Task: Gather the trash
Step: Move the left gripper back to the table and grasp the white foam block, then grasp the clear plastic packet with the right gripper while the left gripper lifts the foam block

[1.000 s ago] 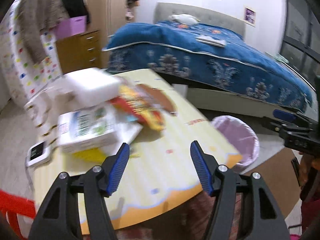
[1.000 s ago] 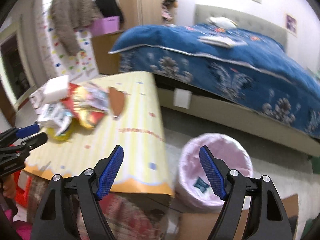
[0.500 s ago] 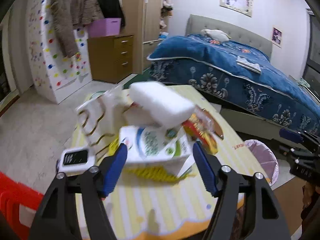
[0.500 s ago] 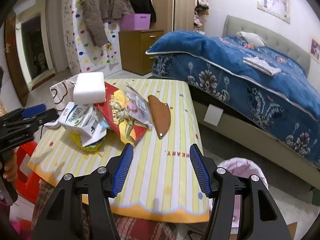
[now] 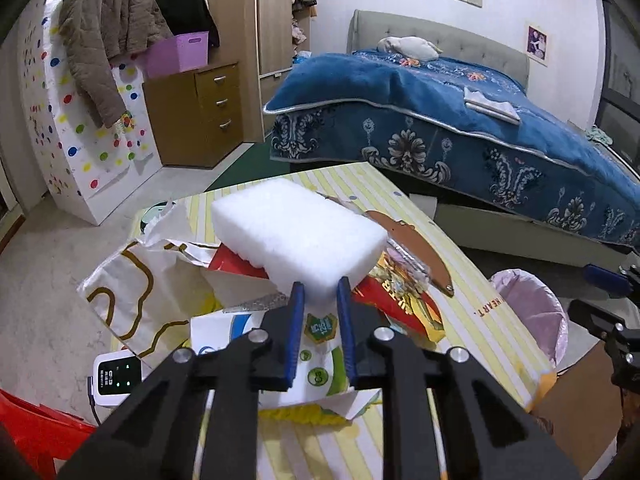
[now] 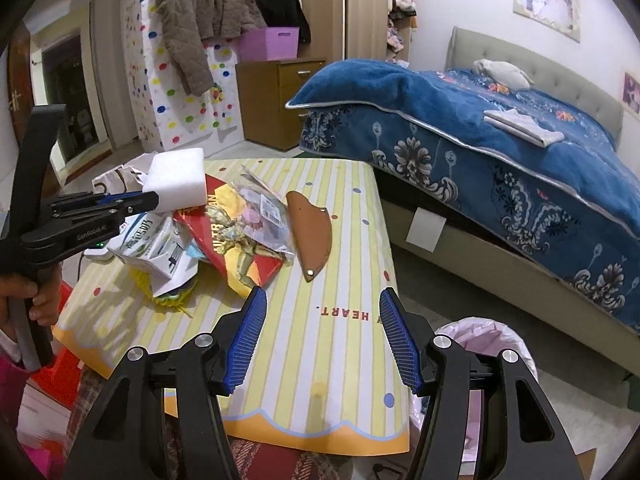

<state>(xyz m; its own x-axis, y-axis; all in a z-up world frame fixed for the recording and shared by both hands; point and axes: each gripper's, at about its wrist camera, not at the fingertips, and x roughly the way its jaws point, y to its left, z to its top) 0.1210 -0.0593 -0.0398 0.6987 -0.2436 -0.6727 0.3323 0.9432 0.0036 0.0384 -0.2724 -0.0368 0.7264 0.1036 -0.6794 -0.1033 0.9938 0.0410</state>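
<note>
Left gripper (image 5: 320, 296) moved in across the striped table (image 5: 472, 280) from its near edge up to the trash pile. A second ago its jaws were wide over bare tabletop; half a second ago they straddled the white carton (image 5: 316, 344). Now they're closing, narrow, tips at the near corner of the white foam block (image 5: 296, 236) (contact with the pads hard to confirm).

Right gripper (image 6: 320, 324) swung from over the pink-lined bin (image 6: 488, 336) to over the table, now aimed at the bare striped part near the brown leather sheath (image 6: 310, 232). Its jaws came in somewhat from their earlier width, nothing between them.
</note>
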